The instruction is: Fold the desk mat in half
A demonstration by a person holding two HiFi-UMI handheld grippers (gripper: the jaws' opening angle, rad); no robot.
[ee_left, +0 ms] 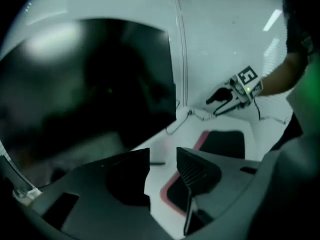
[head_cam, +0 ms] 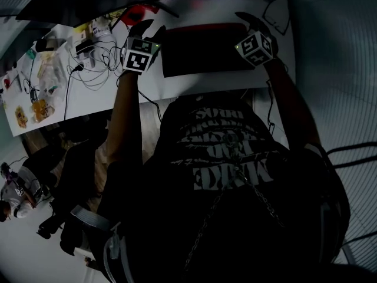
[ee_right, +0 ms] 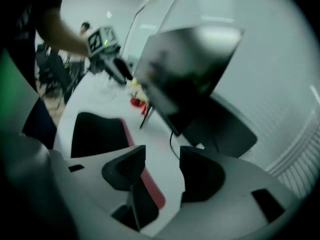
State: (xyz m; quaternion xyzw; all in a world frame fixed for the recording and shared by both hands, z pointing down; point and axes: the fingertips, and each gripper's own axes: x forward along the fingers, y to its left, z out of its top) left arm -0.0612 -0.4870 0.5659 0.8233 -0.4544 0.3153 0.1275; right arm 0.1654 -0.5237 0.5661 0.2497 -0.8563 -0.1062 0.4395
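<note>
The desk mat lies on the white desk as a black rectangle with a red strip along its far edge. My left gripper hovers over the desk at the mat's far left corner. My right gripper hovers at the far right corner. In the left gripper view, the left gripper stands open with nothing between its jaws, and the red-edged mat lies below and beyond them. The right gripper is open and empty too, above the mat.
A dark monitor stands at the back of the desk, with its cable running down. Tangled cables and small items crowd the desk's left part, near a red object. A seated person is at the lower left.
</note>
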